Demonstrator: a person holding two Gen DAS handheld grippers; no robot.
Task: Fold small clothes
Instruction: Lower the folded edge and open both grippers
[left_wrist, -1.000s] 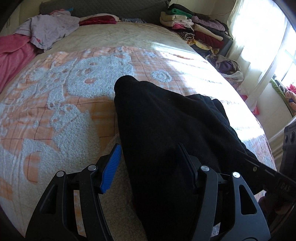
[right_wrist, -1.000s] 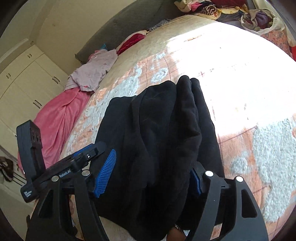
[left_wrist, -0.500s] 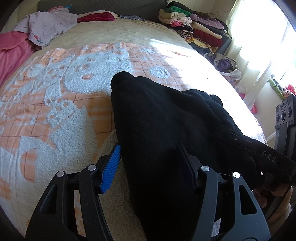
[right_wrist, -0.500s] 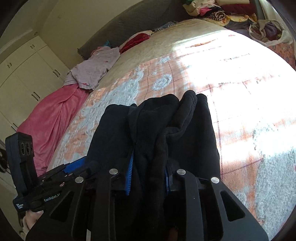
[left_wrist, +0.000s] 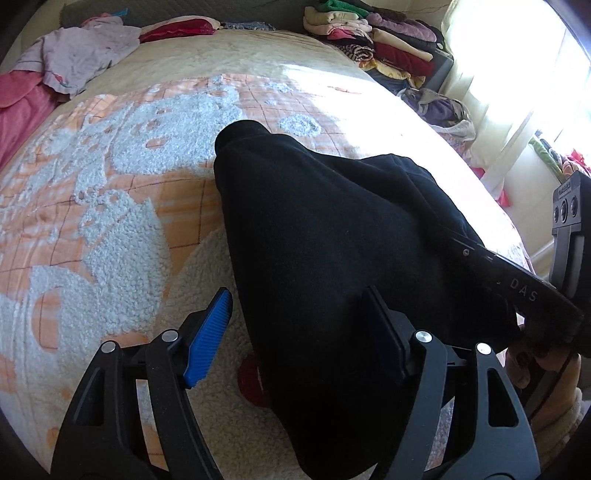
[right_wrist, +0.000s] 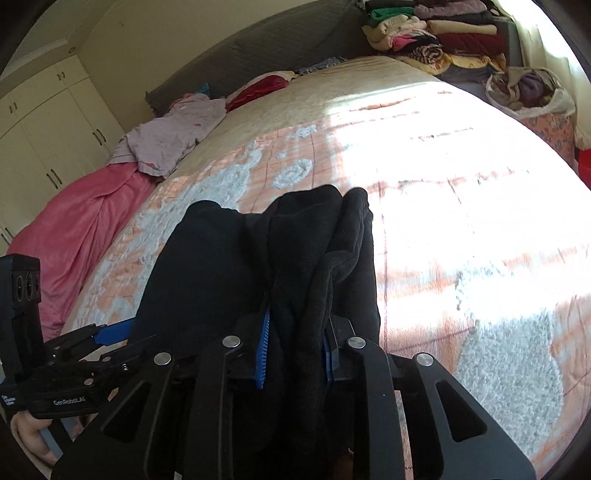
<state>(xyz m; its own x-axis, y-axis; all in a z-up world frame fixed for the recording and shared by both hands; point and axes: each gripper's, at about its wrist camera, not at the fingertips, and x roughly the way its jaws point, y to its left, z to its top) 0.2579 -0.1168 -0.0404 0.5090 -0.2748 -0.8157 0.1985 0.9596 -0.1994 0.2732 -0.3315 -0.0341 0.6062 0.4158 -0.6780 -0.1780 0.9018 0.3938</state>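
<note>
**Right claw clamped on the black garment, left claw released: fold only partly done**

- Black garment (left_wrist: 332, 258) lies on the bed blanket (left_wrist: 110, 192), near the bed's near edge and roughly midway between its sides. It's bunched lengthwise into ridges, not flat or squared.
- Right gripper (right_wrist: 295, 347): jaws have just closed and are now clenched on a bunched ridge of the black fabric at its near end; cloth fills the gap between the blue pads.
- Left gripper (left_wrist: 299, 332): jaws have just opened wider. The garment's near edge sits between the fingers and lies against the dark right-hand pad, but the blue pad (left_wrist: 207, 339) stands clear of it, so released, not gripping.
- The left gripper also shows at the lower-left edge of the right wrist view, just beside the garment.
- My read on progress: the piece looks gathered or folded once along its length at best. Left to do: get a second grip, smooth it, fold it across, then move it off.
- Stack of folded clothes (right_wrist: 436, 40) sits past the bed's far right corner. Loose lilac garment (right_wrist: 173, 136) and pink cloth (right_wrist: 74, 221) on the far left side look unfolded, so more pieces probably wait.
</note>
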